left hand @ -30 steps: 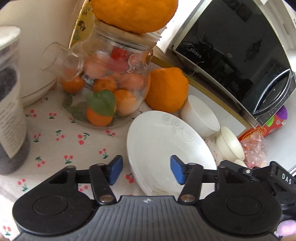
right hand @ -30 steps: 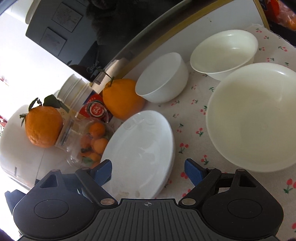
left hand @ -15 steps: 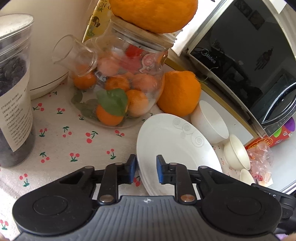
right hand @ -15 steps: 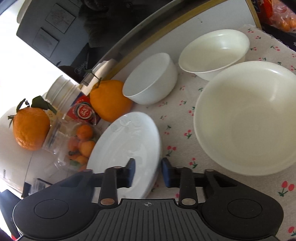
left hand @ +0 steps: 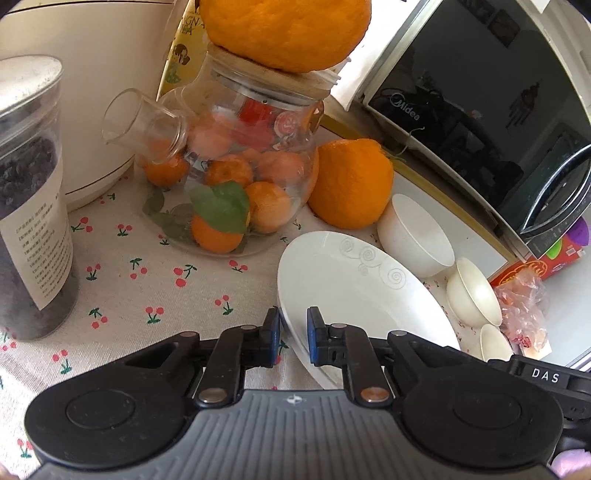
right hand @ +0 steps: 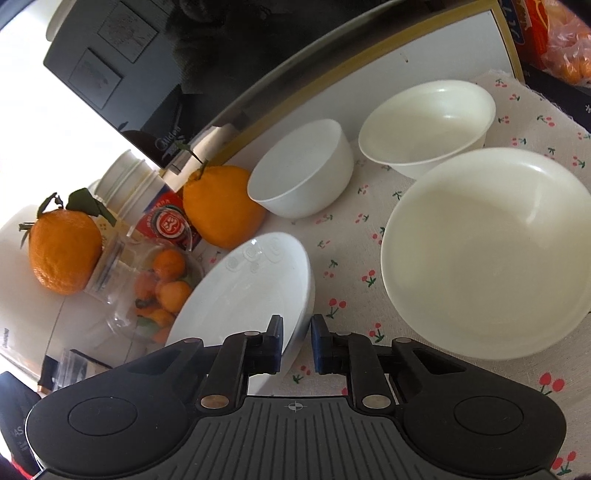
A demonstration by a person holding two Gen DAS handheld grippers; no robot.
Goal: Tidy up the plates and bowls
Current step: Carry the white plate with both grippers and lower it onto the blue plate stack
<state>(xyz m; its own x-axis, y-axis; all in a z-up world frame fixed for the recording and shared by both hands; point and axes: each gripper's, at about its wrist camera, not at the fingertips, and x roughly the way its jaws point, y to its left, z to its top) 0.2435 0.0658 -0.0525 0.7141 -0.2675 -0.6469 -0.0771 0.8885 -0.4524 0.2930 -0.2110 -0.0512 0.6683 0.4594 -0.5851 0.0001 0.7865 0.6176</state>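
Note:
A white plate (left hand: pixel 351 288) with swirl marks lies on the cherry-print cloth, in front of a large orange. My left gripper (left hand: pixel 293 334) is shut on its near left rim. In the right wrist view the same plate (right hand: pixel 243 291) has its near right rim between the blue pads of my right gripper (right hand: pixel 297 338), whose jaws are closing onto it. Beyond the plate stands a small white bowl (right hand: pixel 301 173). To its right are a medium cream bowl (right hand: pixel 424 125) and a large cream bowl (right hand: pixel 487 254).
A glass jar (left hand: pixel 229 177) of small oranges, with a big orange (left hand: pixel 284 29) on its lid, stands behind the plate. Another orange (left hand: pixel 351 184) sits next to it. A black microwave (left hand: pixel 480 110) lines the back. A dark-filled jar (left hand: pixel 29 192) stands at the left.
Both grippers' jaws went from wide open to closed on opposite sides of the plate's rim. Neither hand has shifted much.

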